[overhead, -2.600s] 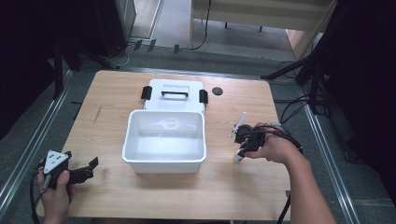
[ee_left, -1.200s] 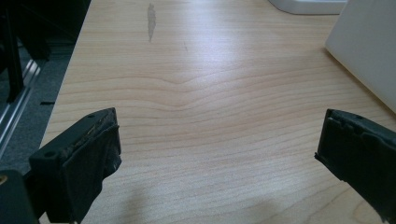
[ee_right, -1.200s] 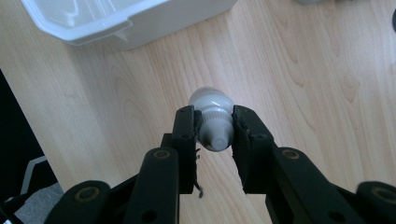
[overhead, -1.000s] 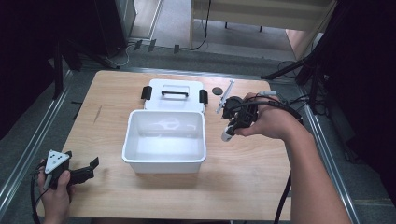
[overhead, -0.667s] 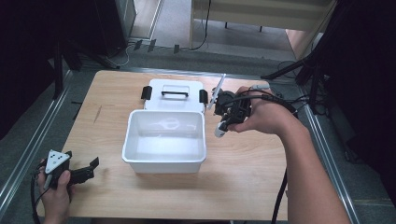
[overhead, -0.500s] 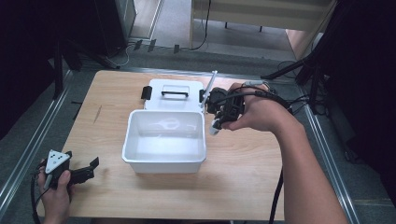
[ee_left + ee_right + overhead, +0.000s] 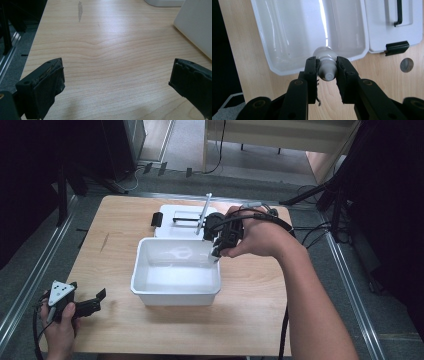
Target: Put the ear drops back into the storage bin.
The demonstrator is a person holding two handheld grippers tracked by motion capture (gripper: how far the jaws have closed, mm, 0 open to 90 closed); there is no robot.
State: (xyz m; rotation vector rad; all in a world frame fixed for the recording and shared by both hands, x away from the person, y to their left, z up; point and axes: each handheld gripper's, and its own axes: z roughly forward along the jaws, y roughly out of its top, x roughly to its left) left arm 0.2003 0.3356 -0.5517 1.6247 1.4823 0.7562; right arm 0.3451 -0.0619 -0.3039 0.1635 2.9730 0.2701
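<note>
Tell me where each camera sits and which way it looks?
High view: above the person's side, looking forward and down on the wooden table; both forearms show, with the left gripper and right gripper.
Left gripper view: on the left gripper, looking along its open jaws over the table.
Right gripper view: on the right gripper, looking down at the white bin; its jaws clamp a light bulb.
Shared: high and right gripper views both show bin, bulb and lid.
</note>
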